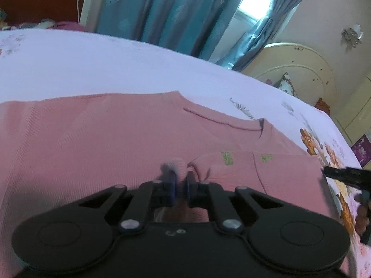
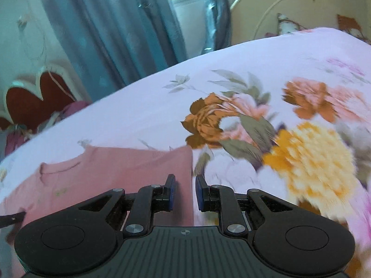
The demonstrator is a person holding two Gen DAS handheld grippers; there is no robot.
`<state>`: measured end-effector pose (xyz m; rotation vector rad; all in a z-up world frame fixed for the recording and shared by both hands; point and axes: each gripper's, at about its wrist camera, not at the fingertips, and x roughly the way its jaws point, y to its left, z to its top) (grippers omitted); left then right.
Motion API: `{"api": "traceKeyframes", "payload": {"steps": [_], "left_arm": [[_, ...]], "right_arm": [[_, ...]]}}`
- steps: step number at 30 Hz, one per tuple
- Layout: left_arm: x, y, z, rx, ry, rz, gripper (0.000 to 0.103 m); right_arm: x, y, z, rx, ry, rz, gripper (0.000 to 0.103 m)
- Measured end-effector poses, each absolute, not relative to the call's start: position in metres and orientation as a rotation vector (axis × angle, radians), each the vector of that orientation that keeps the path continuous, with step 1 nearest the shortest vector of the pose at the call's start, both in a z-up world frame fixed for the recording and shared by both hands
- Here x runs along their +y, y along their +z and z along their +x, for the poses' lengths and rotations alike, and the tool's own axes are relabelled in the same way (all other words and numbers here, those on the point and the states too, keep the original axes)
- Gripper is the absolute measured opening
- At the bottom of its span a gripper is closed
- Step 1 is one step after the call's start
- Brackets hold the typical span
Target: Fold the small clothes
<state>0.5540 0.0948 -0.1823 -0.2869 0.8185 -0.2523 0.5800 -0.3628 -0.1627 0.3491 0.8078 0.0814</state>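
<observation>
A pink ribbed shirt [image 1: 92, 134] lies flat on the floral bed sheet [image 1: 92, 64], its neckline toward the far right. A sleeve with green lettering [image 1: 226, 157] is folded across the body. My left gripper [image 1: 179, 180] is shut on a small bunched fold of the shirt beside that sleeve. In the right wrist view the shirt [image 2: 129, 169] fills the lower left, and my right gripper [image 2: 184, 183] hovers over its straight right edge, open with a narrow gap and nothing between its fingers. The tip of the right gripper [image 1: 343, 173] shows at the left wrist view's right edge.
The sheet [image 2: 231, 53] carries large orange and yellow flower prints to the right of the shirt. Teal curtains [image 1: 162, 7] and a window hang behind the bed. A cream headboard [image 1: 301, 69] stands at the far right, with a red heart-shaped chair back [image 2: 27, 99] beyond the bed.
</observation>
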Motion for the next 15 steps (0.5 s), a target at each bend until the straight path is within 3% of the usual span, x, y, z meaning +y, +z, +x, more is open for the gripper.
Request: {"api": "traceKeyframes", "payload": {"steps": [6,8,13,15], "left_arm": [[0.101,-0.187,0.547,0.761,-0.265,-0.325,0.007],[0.105,-0.182,0.537,0.669,-0.245,-0.346,0.007],[0.095,-0.19,0.537,0.716,-0.191,-0.267,0.008],[0.094,-0.189,0.539,0.732,-0.187,-0.258,0.014]], "right_arm": [[-0.376,-0.18,0.602,0.833,0.129,0.454,0.018],[-0.369,-0.174,0.6,0.8,0.117,0.358,0.004],[-0.365,-0.18,0.6,0.799,0.081,0.28,0.004],[-0.365,-0.174,0.6,0.797,0.062,0.261,0.004]]}}
